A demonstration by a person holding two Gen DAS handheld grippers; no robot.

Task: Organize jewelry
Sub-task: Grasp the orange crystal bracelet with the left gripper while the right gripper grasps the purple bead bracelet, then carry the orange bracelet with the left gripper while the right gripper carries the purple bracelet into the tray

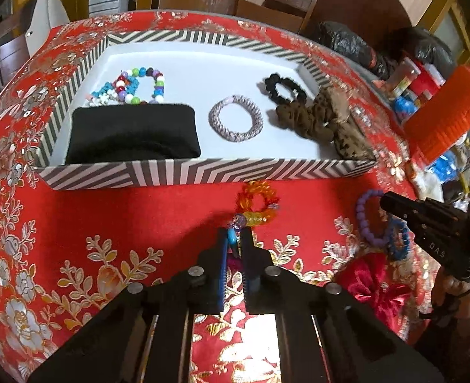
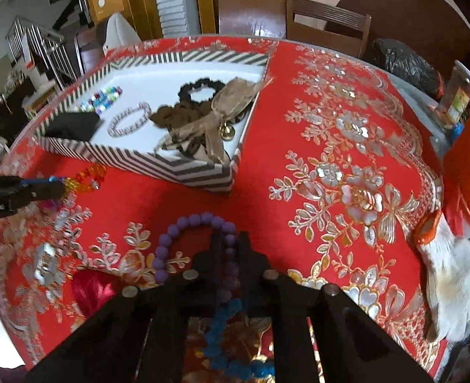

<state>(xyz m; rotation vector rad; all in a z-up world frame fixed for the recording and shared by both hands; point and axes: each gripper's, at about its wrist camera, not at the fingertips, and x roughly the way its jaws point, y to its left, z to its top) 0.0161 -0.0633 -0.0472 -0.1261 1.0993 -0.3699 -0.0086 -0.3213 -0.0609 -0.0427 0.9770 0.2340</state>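
Two grippers, both clamped: left gripper pinches the orange bead bracelet just in front of the striped tray; right gripper pinches the purple bead bracelet on the red tablecloth, near the tray.

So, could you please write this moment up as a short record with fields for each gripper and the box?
left gripper: shut on the orange bead bracelet, on the red tablecloth in front of the box
right gripper: closed on the purple bead bracelet
striped box: holds a black cushion, multicolour bead bracelets, a pink woven bracelet, a black scrunchie and a brown scrunchie
still outside: blue bead bracelet, magenta scrunchie
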